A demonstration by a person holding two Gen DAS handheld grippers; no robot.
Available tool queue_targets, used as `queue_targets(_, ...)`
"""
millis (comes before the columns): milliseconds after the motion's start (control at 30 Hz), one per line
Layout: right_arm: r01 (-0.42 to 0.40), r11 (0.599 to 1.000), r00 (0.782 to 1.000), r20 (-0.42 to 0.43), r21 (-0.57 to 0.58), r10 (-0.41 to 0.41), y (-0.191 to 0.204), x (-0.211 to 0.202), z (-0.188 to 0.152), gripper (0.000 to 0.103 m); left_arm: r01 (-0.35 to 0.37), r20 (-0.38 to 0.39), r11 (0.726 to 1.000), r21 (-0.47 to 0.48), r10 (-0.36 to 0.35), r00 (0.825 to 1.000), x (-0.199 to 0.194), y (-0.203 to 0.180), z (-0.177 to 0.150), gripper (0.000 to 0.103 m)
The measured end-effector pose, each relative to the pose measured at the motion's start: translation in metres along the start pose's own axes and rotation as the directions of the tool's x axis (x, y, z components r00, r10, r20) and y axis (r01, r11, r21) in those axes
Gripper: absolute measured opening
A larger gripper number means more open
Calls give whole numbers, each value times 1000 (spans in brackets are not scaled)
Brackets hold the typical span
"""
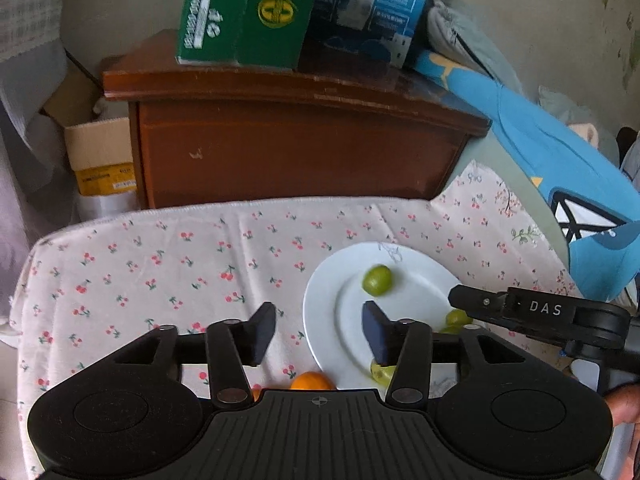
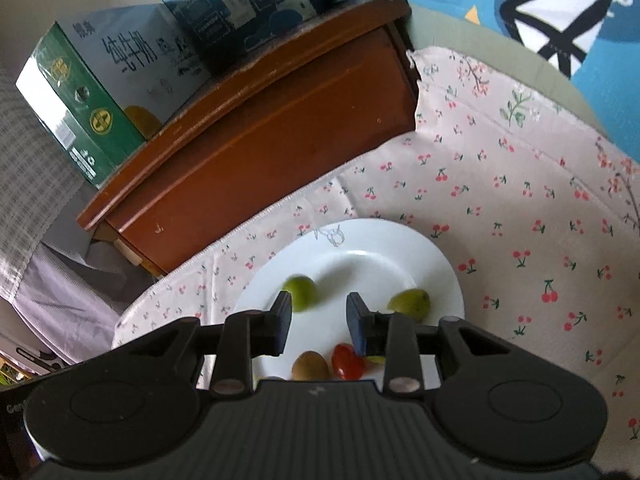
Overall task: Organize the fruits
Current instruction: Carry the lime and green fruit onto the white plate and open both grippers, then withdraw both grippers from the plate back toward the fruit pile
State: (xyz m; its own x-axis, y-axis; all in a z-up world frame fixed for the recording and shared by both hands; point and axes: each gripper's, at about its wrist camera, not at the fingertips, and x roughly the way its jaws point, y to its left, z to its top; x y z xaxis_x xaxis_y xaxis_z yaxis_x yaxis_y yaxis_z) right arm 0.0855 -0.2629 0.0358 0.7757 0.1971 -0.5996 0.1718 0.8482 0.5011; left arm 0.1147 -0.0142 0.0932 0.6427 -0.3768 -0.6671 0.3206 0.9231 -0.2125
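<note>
A white plate (image 1: 424, 268) lies on the cherry-print cloth; it also shows in the right wrist view (image 2: 400, 240). On it are a green fruit (image 1: 377, 279) (image 2: 301, 293), a second green fruit (image 2: 410, 301) (image 1: 458, 317), a brown kiwi (image 2: 310, 366) and a red tomato (image 2: 347, 361). An orange fruit (image 1: 311, 381) lies on the cloth beside the plate's near edge. My left gripper (image 1: 319, 330) is open and empty over the plate's left rim. My right gripper (image 2: 319, 322) is open and empty above the plate; its body shows in the left wrist view (image 1: 520, 312).
A brown wooden cabinet (image 1: 296, 148) stands behind the table, with green (image 1: 240, 12) and blue (image 1: 372, 8) cartons on top. A cardboard box (image 1: 100, 152) sits to its left. Blue fabric (image 1: 560, 176) lies at the right.
</note>
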Motion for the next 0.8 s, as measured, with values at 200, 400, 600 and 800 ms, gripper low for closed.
queue_targets(200,-21,1000,1000,4,-19,21,8,-18,-5,33,-17,29,1000,6,17,999,-20,2,-5,66)
queue_targets(400,-16,995,1000,-15,-97,14,21,-35,-25,37,-29,7,999,-36,30,1000,-33,9,-24,69)
queue_targets(600,-23,996,999,-45,-85,19,23,-52,-51,37,-70,-25,996,-55,69,997,-41,12,-44,72)
queue_targets(800,-22,994,997,-81,-112,13,26,-61,-79,37,-119,-58,990,-72,115,992,-46,14,-66,72)
